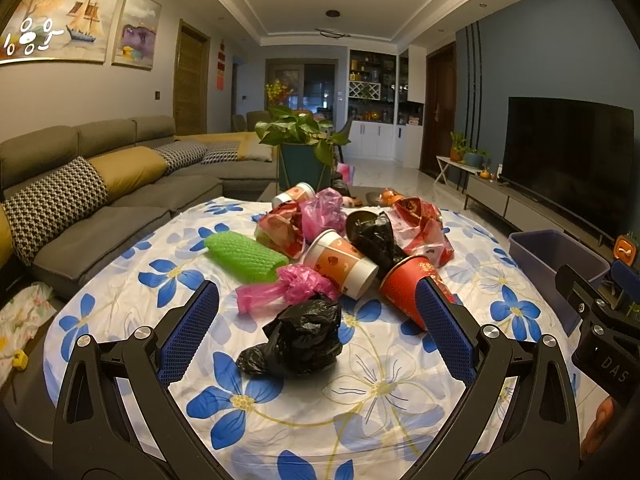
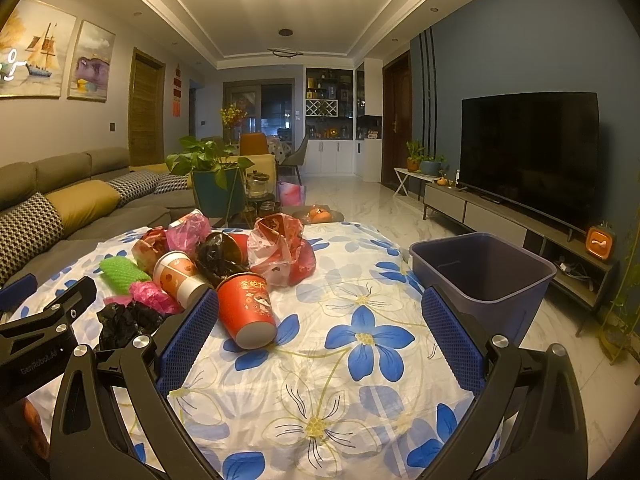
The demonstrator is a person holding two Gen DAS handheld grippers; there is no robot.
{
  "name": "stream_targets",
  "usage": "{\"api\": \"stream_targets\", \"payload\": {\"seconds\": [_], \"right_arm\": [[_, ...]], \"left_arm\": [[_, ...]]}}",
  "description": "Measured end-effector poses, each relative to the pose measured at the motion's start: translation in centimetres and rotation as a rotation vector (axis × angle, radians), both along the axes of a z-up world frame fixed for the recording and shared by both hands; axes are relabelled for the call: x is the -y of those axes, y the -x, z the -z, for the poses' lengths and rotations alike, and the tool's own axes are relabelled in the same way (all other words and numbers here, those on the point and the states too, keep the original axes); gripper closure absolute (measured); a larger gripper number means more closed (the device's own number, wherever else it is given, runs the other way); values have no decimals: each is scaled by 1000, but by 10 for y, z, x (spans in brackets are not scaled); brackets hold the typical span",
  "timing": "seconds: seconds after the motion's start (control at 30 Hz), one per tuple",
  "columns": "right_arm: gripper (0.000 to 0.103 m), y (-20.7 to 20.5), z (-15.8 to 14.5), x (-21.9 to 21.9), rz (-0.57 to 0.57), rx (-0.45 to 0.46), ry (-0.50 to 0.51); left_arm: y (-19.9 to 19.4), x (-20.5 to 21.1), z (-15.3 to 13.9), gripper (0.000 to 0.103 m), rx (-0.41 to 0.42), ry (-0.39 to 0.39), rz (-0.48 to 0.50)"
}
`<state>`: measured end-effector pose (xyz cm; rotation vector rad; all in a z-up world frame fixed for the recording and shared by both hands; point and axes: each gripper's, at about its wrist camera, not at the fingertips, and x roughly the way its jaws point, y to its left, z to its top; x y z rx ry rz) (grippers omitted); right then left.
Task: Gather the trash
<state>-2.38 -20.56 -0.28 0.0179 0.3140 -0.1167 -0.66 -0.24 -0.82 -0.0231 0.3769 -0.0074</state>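
Two claws: left claw (image 1: 316, 312) and right claw (image 2: 320, 320), both spread wide and grasping nothing, poised above the near edge of the worktop (image 2: 360, 400).
Trash heap: piled toward the far-left part of the floral-clothed worktop, well clear of its right edge.
Black bag (image 1: 300, 340): crumpled, nearest piece, lying between the left claw's pads; judged the likeliest first pick.
Red cup (image 2: 248, 308): toppled, base toward the near edge, just beside the right claw's left pad.
White-and-orange cup (image 1: 340, 262): on its side, leaning against the heap.
Pink bags (image 1: 292, 286): crumpled, touching the black bag and the cups.
Green foam sleeve (image 1: 244, 256): at the heap's left side, apart from the cups.
Red-printed bag (image 2: 280, 252): at the heap's far side, partly over a dark lid-like piece.
Bin (image 2: 484, 272): purple, open-topped, just off the worktop's right edge; nothing visible inside; placed, by judgement, for short drops.
Obstruction: loose bags overlap the cups, so one pull may drag neighbours.
Surroundings: sofa (image 1: 100, 184) beyond the left edge, potted plant (image 1: 304, 136) behind the far edge, television (image 2: 528, 156) to the right.
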Motion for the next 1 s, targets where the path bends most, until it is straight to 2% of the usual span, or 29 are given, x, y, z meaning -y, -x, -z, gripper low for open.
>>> {"api": "stream_targets", "payload": {"seconds": [0.7,1.0], "right_arm": [[5,-7,3,-1,-3,2,-4],[5,-16,9,-3,-29,7,-9]], "left_arm": [[-5,-4,2,6,1,21,-2],[-6,-19,15,6,0,19,-11]]}}
